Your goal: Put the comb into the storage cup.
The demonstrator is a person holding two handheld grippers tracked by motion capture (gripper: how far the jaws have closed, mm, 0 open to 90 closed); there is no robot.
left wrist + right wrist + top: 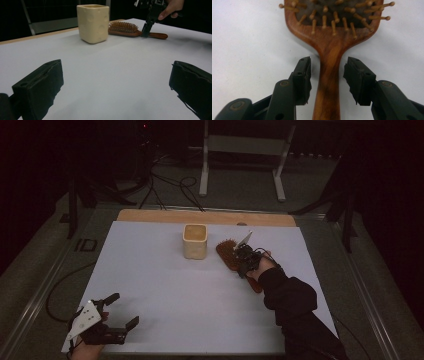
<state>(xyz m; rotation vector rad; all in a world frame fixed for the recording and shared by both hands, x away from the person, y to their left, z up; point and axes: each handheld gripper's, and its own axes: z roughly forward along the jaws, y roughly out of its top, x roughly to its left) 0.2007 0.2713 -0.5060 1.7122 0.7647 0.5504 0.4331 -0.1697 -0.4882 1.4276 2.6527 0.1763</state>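
Your right gripper (pixel 327 75) straddles the hairbrush (pixel 329 50) handle, jaws apart. Your left gripper (pixel 117 312) rests wide apart.

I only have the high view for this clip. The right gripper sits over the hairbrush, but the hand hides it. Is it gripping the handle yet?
Observer: Not yet. In the right gripper view the right gripper is open, one jaw on each side of the hairbrush handle, with gaps showing.
Operator: Bristles up or down?
Observer: Up; the wooden pins point at the camera.
Operator: And the left gripper?
Observer: The left gripper is open with nothing between its jaws, pointing toward the cream cup.
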